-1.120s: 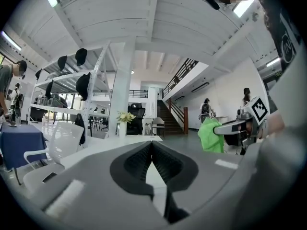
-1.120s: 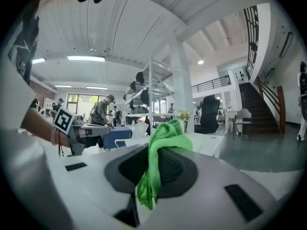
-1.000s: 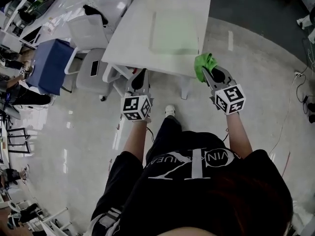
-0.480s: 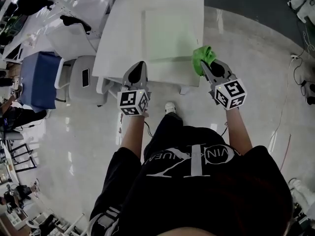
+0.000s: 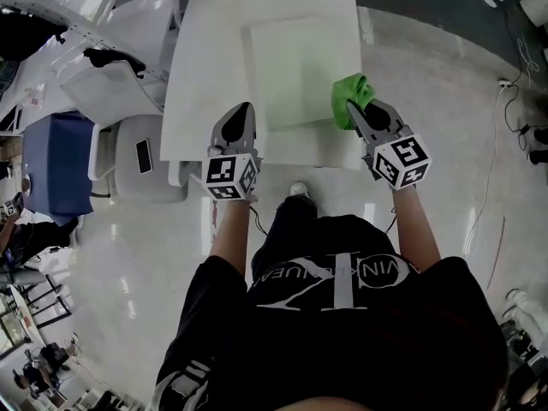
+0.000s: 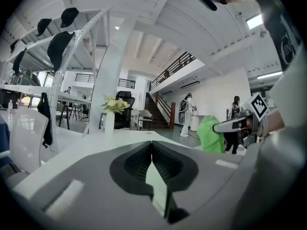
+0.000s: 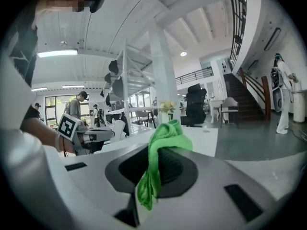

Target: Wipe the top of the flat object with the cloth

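At the right edge of the flat object [image 5: 300, 71], the right hand-held gripper [image 5: 354, 115] clamps the cloth [image 5: 349, 92].

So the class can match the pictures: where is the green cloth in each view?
Head view: green cloth right of centre, held by the right gripper.
Left gripper view: middle right.
Right gripper view: centre, between the jaws.
Shared landmark: white table.
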Tool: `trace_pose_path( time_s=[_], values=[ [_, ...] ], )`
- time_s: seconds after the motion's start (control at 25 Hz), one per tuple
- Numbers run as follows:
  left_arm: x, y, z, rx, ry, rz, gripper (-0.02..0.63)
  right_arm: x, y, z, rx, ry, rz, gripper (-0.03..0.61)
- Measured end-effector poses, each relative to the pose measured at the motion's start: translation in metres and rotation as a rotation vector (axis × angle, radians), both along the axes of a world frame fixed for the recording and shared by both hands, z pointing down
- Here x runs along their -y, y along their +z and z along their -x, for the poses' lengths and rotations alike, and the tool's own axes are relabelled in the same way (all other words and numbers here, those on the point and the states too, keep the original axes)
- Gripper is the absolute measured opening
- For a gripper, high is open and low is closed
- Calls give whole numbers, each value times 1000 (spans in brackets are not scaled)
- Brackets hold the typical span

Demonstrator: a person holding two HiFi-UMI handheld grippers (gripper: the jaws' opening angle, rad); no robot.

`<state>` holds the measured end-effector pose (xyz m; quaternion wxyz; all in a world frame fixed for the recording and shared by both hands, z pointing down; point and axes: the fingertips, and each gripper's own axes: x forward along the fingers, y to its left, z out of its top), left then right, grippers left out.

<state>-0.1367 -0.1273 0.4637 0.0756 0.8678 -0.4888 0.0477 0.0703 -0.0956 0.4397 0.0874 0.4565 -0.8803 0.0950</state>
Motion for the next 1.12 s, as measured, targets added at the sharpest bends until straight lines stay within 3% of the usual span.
trace_pose_path(
  time_s=[0.28, 0.44, 0.72, 0.96, 1.12],
  values=[
    [25, 23, -6, -80, 38, 53, 15, 33, -2, 23, -42, -46, 11, 41],
    [35, 38, -12, -78, 43, 83, 24, 63, 2, 33, -21, -85, 11, 41],
    [62, 56, -13, -105, -2, 193, 178, 124, 1, 70, -4, -219, 18, 41],
    [74, 82, -17, -129, -19, 311, 192, 175, 9, 99, -9, -305, 45, 41],
    [73, 94, -26, -95, -11, 318, 192, 201, 15, 122, -23, -344, 68, 41]
  ],
)
